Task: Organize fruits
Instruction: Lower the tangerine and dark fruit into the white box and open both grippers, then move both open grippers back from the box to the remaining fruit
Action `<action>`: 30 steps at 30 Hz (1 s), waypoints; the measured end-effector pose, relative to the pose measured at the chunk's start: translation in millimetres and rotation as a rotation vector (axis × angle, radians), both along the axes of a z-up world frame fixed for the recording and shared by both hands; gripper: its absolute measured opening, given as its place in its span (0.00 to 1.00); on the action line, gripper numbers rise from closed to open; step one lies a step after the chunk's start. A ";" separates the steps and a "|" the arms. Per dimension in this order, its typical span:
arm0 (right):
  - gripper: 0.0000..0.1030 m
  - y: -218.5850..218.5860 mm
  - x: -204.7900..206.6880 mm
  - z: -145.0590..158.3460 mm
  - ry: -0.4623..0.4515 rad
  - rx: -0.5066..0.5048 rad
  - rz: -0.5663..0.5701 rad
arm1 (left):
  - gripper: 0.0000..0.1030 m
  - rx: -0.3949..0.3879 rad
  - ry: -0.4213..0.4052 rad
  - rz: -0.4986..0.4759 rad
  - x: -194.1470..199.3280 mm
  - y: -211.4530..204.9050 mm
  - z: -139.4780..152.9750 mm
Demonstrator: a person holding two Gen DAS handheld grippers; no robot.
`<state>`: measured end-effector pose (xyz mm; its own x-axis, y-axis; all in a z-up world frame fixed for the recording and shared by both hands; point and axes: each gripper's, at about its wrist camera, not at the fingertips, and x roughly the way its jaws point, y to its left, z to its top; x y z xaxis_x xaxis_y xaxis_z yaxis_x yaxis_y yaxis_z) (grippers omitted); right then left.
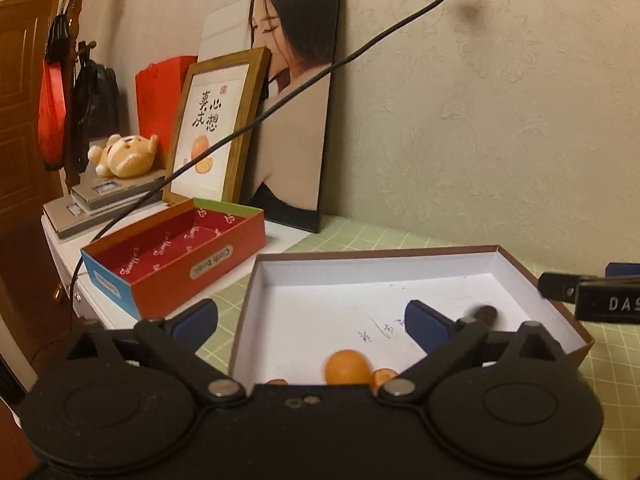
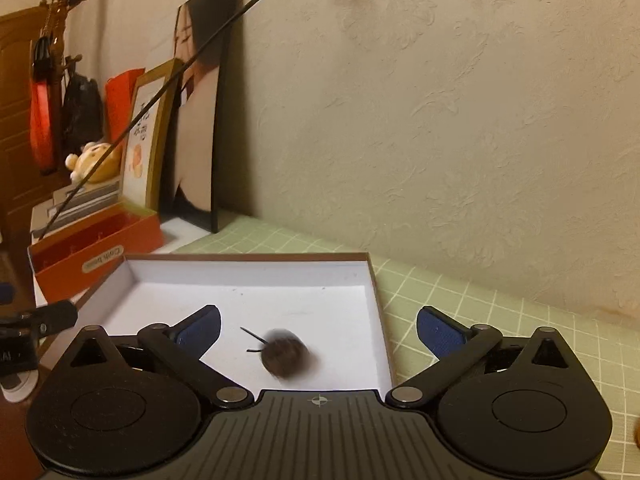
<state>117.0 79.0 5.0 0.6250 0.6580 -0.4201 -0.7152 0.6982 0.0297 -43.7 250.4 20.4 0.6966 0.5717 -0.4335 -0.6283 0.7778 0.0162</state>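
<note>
A shallow white-lined brown box (image 1: 374,258) lies on the green grid mat; it also shows in the right wrist view (image 2: 248,258). Inside it, near the front edge, sit a small orange fruit (image 1: 347,367) and two smaller orange ones, partly hidden by my left gripper (image 1: 312,322), which is open and empty above the box's front left. A dark round fruit with a stem (image 2: 285,356) is blurred in motion inside the box, between the fingers of my open right gripper (image 2: 318,330); it also shows in the left wrist view (image 1: 486,314).
An open red box (image 1: 176,246) stands left of the white box. Behind it lean a framed calligraphy picture (image 1: 216,128) and a portrait (image 1: 296,100). A black cable (image 1: 280,102) hangs across. A plush bear (image 1: 126,156) lies on stacked books. The right gripper's finger (image 1: 592,294) shows at the right.
</note>
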 end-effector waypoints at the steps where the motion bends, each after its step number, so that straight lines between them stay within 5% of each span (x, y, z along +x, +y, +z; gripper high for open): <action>1: 1.00 0.3 -0.1 0.0 -0.004 0.001 -0.002 | 0.91 -0.006 0.001 0.003 -0.1 1.3 -0.1; 30: 1.00 0.3 -6.0 -1.9 0.003 0.001 0.023 | 0.94 -0.046 -0.007 0.043 -9.7 16.3 1.2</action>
<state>111.0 79.3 3.1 0.6085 0.6727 -0.4210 -0.7310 0.6816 0.0323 -53.3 266.7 21.6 0.6749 0.5804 -0.4557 -0.6609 0.7501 -0.0236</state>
